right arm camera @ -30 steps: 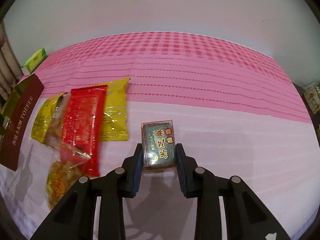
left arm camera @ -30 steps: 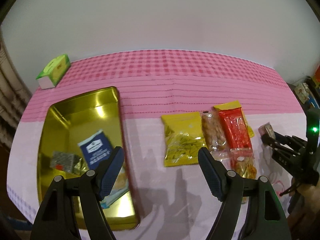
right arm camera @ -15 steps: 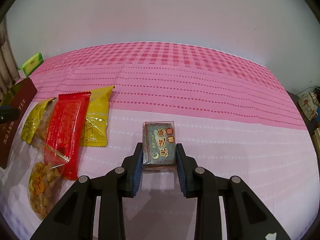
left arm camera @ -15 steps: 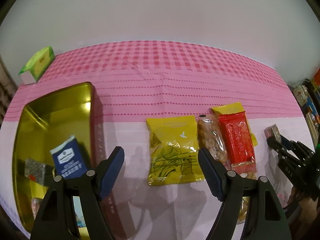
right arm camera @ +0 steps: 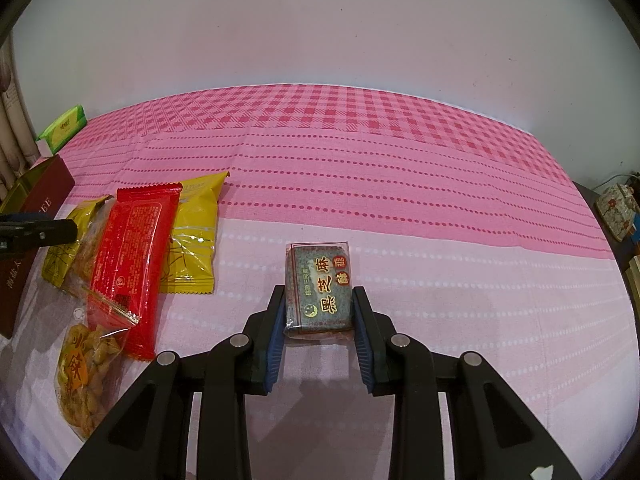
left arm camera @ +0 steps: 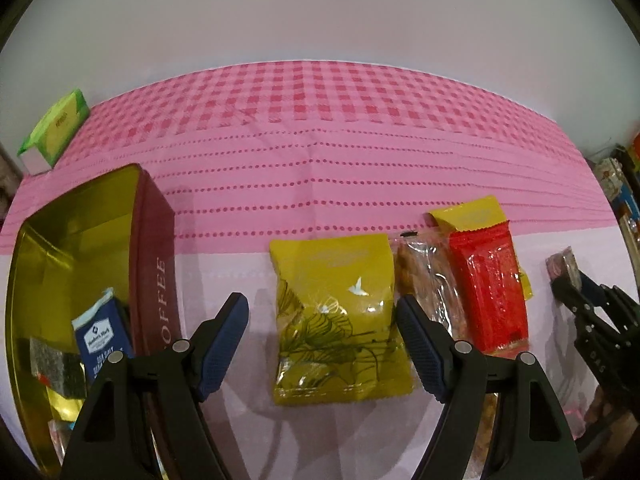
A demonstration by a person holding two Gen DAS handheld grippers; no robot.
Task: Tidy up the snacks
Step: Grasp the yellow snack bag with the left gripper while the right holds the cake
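My right gripper (right arm camera: 319,304) is shut on a small grey-green sesame cake packet (right arm camera: 319,286), held just above the pink tablecloth. It also shows at the right edge of the left wrist view (left arm camera: 562,270). My left gripper (left arm camera: 322,320) is open and empty, above a yellow snack bag (left arm camera: 340,320). To the right of that bag lie a clear packet of nuts (left arm camera: 428,280), a red packet (left arm camera: 490,292) and a second yellow bag (left arm camera: 466,214) under it. A gold tin (left arm camera: 60,240) with a maroon side stands at left with a blue packet (left arm camera: 102,336) and other snacks inside.
A green box (left arm camera: 54,130) sits at the table's far left corner. A white wall runs behind the table. A clear bag of fried snacks (right arm camera: 86,376) lies near the front left edge in the right wrist view. Shelf clutter (right arm camera: 618,210) stands off the table's right side.
My left gripper has moved right and lower, from over the tin to over the yellow bag. My right gripper still holds the sesame cake packet and has shifted slightly.
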